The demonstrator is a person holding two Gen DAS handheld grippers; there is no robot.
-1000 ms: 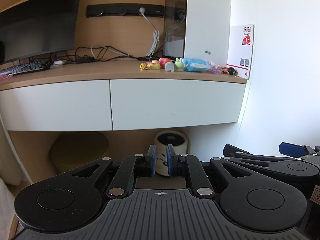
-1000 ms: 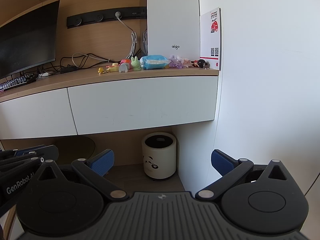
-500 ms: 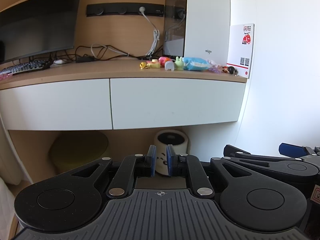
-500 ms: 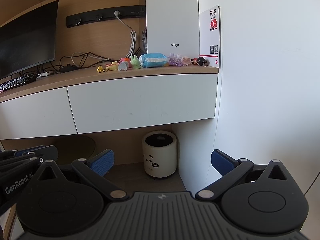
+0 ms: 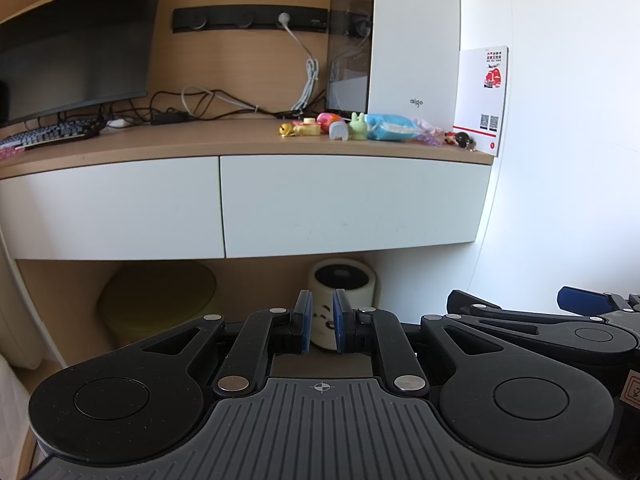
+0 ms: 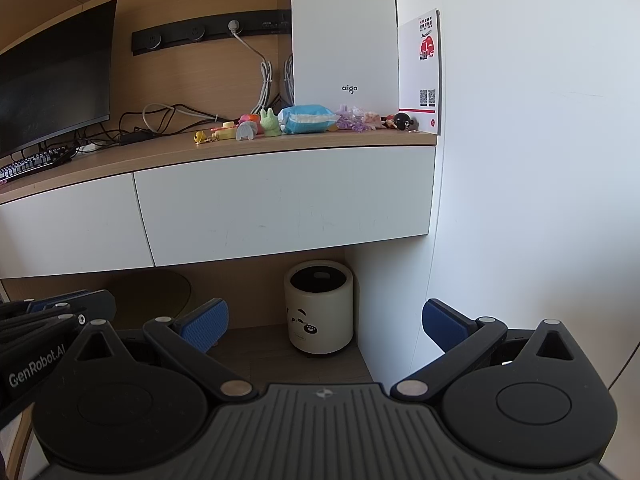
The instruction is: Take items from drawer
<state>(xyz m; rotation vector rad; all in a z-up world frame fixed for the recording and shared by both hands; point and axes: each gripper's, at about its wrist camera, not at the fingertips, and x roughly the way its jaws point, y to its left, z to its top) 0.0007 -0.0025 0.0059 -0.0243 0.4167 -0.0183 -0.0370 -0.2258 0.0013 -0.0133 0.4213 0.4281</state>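
Note:
Two white drawer fronts sit closed under the wooden desk top; the right drawer (image 5: 352,204) (image 6: 288,204) faces both cameras. Small items line the desk's right end: a blue tissue pack (image 5: 390,127) (image 6: 308,119), a green bunny figure (image 5: 359,126) (image 6: 270,122), yellow and pink toys (image 5: 308,127), purple wrappers (image 6: 352,118) and a black round toy (image 6: 404,121). My left gripper (image 5: 320,320) is shut and empty, held low and well back from the drawers. My right gripper (image 6: 324,320) is open with nothing between its blue pads, also well back.
A white computer tower (image 5: 412,40) (image 6: 344,32) stands behind the items, with a card (image 6: 424,72) against the white wall on the right. A monitor (image 5: 76,44) and keyboard (image 5: 52,134) sit at the left. A cream bin (image 6: 320,306) stands under the desk.

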